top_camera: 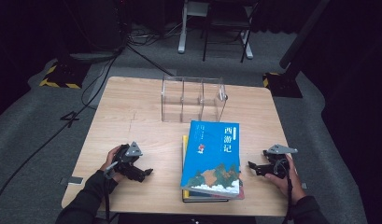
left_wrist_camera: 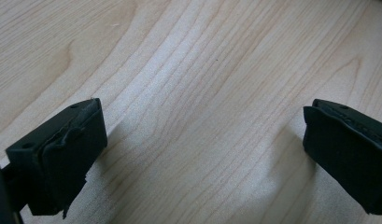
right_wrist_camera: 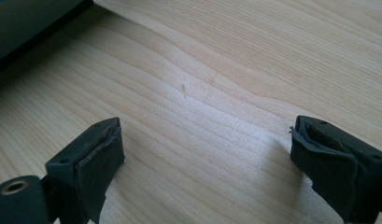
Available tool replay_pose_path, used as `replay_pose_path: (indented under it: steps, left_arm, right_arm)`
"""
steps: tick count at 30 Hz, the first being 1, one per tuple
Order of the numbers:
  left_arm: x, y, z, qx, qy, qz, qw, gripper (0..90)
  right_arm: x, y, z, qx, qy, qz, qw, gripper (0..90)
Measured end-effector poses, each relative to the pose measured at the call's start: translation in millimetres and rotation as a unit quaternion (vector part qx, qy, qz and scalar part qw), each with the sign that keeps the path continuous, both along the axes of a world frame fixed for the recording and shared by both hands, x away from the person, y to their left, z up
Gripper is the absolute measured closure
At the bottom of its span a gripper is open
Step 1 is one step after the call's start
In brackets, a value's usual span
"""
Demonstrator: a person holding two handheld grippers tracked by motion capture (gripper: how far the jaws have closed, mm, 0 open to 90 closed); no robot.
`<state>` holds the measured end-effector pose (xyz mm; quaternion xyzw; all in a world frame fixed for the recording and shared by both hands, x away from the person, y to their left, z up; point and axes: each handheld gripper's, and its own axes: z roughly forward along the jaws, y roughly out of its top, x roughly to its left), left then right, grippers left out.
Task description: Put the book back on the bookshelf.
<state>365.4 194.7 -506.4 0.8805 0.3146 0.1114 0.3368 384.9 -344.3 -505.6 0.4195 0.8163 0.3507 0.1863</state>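
- Left gripper [top_camera: 144,173]: held in the person's left hand [top_camera: 113,161] at the near left of the table [top_camera: 132,112], pointing right toward the stack of books. In the left gripper view its jaws stand wide apart, with bare wood grain between them and nothing gripped.
- Right gripper [top_camera: 251,165]: held in the person's right hand [top_camera: 286,176] at the near right of the table, pointing left toward the stack. In the right gripper view its jaws stand wide apart over bare wood, holding nothing; a dark edge of the stack lies at the far left of that view.
- Blue book [top_camera: 213,157]: lies flat on top of the stack of books [top_camera: 207,196], near the middle of the table's near half, between the two grippers. It has a blue cover with white characters and a mountain picture. It sits slightly askew on the books beneath it.
- Both grippers are apart from the stack; neither touches it.
- Clear box [top_camera: 192,99]: stands at the far middle of the table, just beyond the stack. It is split into three open compartments side by side.
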Motion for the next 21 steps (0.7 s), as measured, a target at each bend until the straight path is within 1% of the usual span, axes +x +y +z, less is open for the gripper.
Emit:
replay_pose_path:
  steps: [11,15,16,18,21]
  left_arm:
    - [-1.3,0.0,0.1,0.000,0.001,-0.004,1.0000,0.1]
    - [-1.1,0.0,0.1,0.000,0.001,-0.005,1.0000,0.0]
    - [-1.1,0.0,0.1,0.000,0.001,-0.005,1.0000,0.0]
    - [-1.4,0.0,0.1,0.000,0.001,-0.005,1.0000,0.1]
    - [-1.5,0.0,0.1,0.000,0.001,-0.005,1.0000,0.1]
  right_arm:
    - [1.0,-0.6,0.0,0.000,0.000,0.006,1.0000,9.8]
    - [0.0,-1.5,0.8,-0.002,0.003,0.008,1.0000,11.2]
    - [-2.2,-1.9,5.1,-0.010,0.009,0.012,0.9998,20.0]
    - [-3.5,-1.1,7.7,-0.014,0.006,0.023,0.9996,17.3]
    - [-3.2,2.4,13.6,-0.003,0.009,0.039,0.9992,19.0]
